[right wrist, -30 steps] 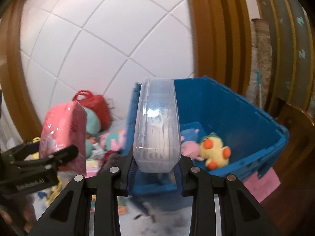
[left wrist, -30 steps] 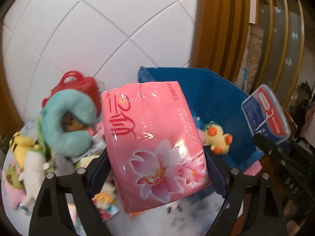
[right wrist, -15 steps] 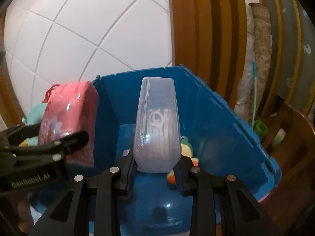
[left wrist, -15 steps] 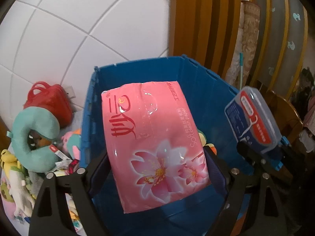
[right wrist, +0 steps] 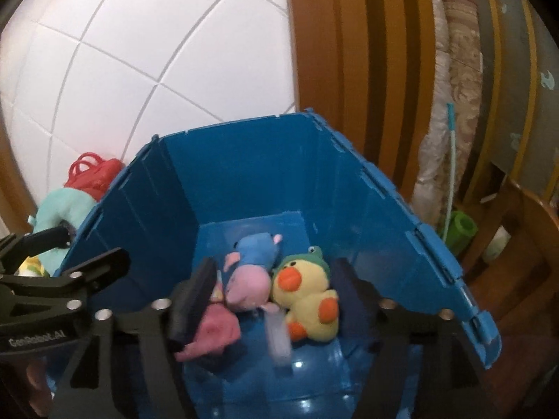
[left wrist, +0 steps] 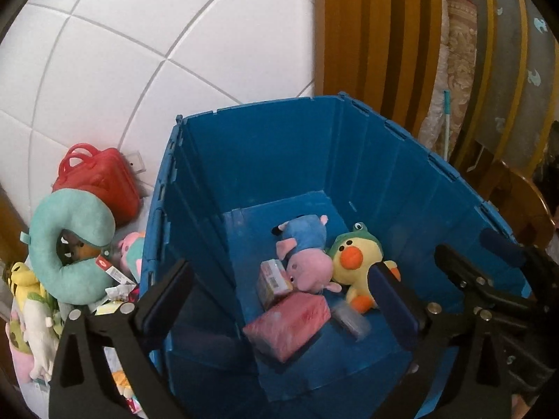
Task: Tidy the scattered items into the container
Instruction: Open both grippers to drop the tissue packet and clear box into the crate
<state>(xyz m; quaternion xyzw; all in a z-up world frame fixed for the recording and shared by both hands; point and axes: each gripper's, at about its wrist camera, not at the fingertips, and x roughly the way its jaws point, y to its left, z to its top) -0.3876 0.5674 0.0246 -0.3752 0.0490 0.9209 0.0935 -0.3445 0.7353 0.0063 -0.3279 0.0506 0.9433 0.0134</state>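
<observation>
The blue crate [left wrist: 401, 181] sits below both grippers, and the pink tissue pack [left wrist: 288, 324] lies on its floor, under the left gripper [left wrist: 279, 300], whose jaws are opening, empty. The clear plastic case [right wrist: 278, 337], blurred, sits below the right gripper [right wrist: 270, 296], also opening and released, beside the yellow duck plush [right wrist: 307, 296].

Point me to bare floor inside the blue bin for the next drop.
Free: the bin floor strip along the back wall, behind the pig plush, and the near floor in front of the pink tissue pack. Crowded: the middle, where pig, duck plush, small box and clear case cluster.
</observation>
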